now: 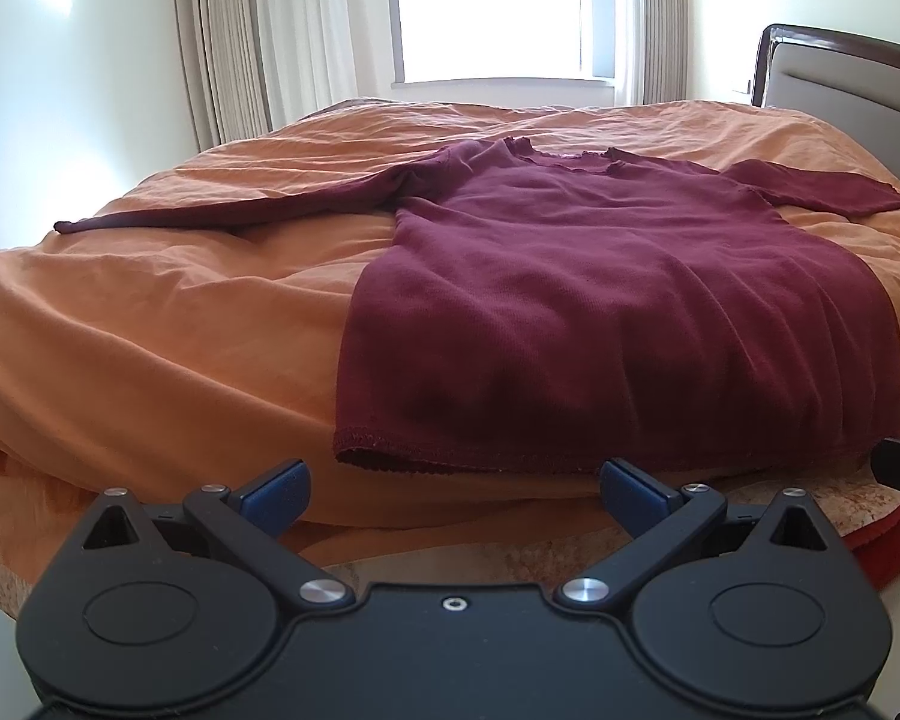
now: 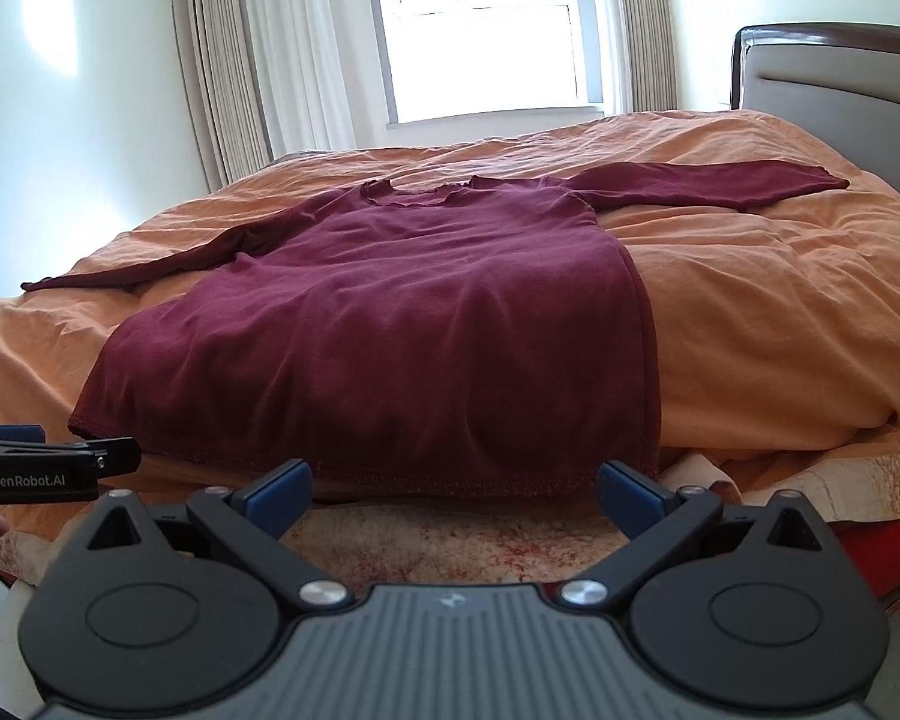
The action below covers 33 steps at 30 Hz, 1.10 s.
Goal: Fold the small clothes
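Tongs first: the left gripper [image 1: 453, 495], black with blue rubber pads, has its jaws spread wide and holds nothing; the right gripper [image 2: 453, 495], same build with a ribbed grey body, is likewise spread apart and empty. Both hang just short of the near hem of the dark red long-sleeved knit top [image 1: 600, 300], not touching it. That top lies flat, front up, straight ahead of both tongs on the rumpled orange duvet [image 1: 150, 330], hem towards them, neckline away, one sleeve stretched out to each side. Beyond it stand the padded grey headboard with dark wooden frame [image 2: 834, 78], off to the right, and the bright window with pale curtains [image 2: 486, 30] straight ahead.

By my reading, folding has not begun: the garment is spread and ready. The next move likely calls for each gripper to close on a hem corner or a sleeve, pinching only the garment's fabric, not the duvet beneath.

White lettering "GenRobot.AI" shows on the left gripper's side in the right wrist view.
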Tool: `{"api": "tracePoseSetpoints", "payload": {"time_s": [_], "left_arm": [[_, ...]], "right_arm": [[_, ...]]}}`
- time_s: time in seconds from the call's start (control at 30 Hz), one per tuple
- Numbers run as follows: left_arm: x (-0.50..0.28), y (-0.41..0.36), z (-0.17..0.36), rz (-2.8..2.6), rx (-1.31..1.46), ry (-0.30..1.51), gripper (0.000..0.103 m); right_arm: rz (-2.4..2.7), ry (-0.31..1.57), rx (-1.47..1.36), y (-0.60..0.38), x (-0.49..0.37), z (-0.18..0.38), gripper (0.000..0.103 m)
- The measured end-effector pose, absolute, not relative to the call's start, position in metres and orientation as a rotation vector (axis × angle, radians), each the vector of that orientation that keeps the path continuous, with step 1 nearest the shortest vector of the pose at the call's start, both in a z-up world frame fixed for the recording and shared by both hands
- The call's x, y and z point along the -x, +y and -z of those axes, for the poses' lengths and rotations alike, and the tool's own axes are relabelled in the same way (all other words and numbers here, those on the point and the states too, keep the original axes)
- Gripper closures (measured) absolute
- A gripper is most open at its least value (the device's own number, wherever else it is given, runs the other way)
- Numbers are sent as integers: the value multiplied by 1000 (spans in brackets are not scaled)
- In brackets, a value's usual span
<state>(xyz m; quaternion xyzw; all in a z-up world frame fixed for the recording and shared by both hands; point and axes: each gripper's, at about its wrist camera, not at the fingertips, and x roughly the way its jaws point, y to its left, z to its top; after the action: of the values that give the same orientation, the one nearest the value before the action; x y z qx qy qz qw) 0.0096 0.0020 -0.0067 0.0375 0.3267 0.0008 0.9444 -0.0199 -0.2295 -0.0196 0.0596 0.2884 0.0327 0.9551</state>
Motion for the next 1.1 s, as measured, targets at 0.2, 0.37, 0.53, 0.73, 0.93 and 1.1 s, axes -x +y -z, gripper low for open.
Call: {"api": "tracePoseSetpoints", "payload": {"time_s": [0.2, 0.37, 0.53, 0.73, 0.93, 1.1], "left_arm": [[-10, 2, 7, -1, -76, 666, 0], [-10, 2, 7, -1, -77, 667, 0], [-11, 3, 8, -3, -75, 670, 0], [-13, 3, 9, -5, -73, 677, 0], [-16, 3, 11, -7, -74, 685, 0], [-18, 3, 12, -8, -74, 690, 0]], "right_arm": [[-66, 589, -120, -229, 19, 20, 0], [-66, 591, -121, -230, 19, 20, 0], [-66, 591, -121, -230, 18, 20, 0], [-66, 600, -122, -229, 17, 22, 0], [-66, 613, -123, -228, 13, 23, 0], [-64, 623, -125, -229, 11, 23, 0]]}}
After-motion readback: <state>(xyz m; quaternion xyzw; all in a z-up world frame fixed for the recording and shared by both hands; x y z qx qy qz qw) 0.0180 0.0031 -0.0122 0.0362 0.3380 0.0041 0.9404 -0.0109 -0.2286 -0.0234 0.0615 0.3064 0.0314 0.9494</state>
